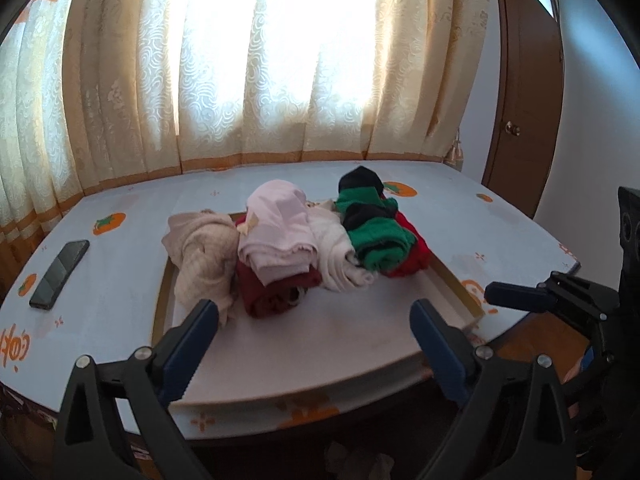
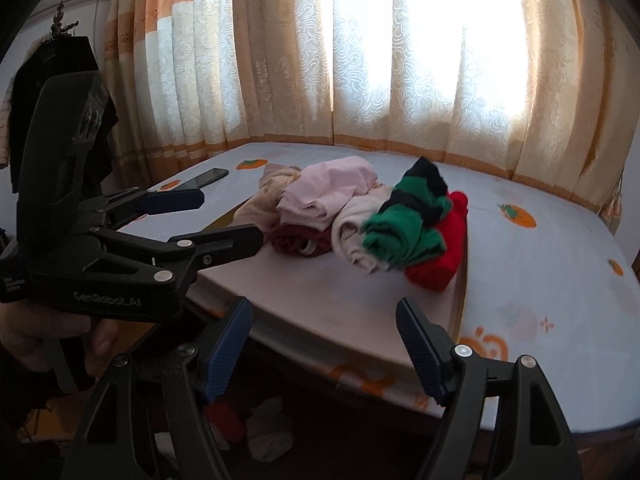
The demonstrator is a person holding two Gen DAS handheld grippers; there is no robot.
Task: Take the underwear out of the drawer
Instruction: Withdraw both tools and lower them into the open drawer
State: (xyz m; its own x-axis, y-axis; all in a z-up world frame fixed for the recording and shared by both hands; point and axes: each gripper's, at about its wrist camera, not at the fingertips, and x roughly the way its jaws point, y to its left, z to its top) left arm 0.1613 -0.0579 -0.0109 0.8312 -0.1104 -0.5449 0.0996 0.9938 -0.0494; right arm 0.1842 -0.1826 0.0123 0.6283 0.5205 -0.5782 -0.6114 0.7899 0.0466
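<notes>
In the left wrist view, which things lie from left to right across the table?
Phone → beige knit garment → pale pink folded garment → green and black garment → tip of the right claw.

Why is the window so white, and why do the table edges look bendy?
Left wrist view: sun through the curtains washes out to plain white glare; the fisheye lens bows the table. Right wrist view: same glare, and the clothes pile looks slightly smeared.
</notes>
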